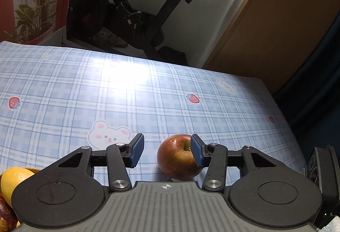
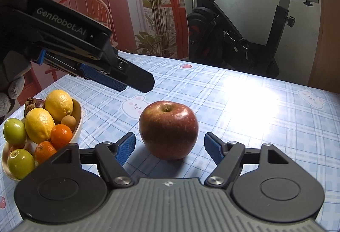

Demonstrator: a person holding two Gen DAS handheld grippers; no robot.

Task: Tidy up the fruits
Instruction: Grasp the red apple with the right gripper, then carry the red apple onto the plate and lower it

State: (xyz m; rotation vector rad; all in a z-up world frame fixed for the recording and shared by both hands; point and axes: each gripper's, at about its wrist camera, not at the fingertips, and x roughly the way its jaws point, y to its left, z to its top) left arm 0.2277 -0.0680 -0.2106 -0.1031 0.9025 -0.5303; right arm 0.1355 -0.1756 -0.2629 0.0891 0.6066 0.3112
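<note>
A blue checked tablecloth (image 2: pixel 244 104) covers the table, and a cream bowl (image 2: pixel 79 119) of lemons, oranges and green fruit sits at its near left. Right of the bowl a red apple (image 2: pixel 169 130) stands upright on the cloth. The right gripper (image 2: pixel 170 147) brackets it with jaws spread wide, pads clear of the skin. The left gripper (image 1: pixel 167 151) hangs above it, jaws parted, holding nothing.

Right gripper (image 2: pixel 170 148): black linkage arms, silver pivot screws, blue ribbed pads, grey ridged base. Left gripper (image 2: pixel 136 83): white "GenRobot.AI" lettering. Grey knit glove (image 2: pixel 11 91).
</note>
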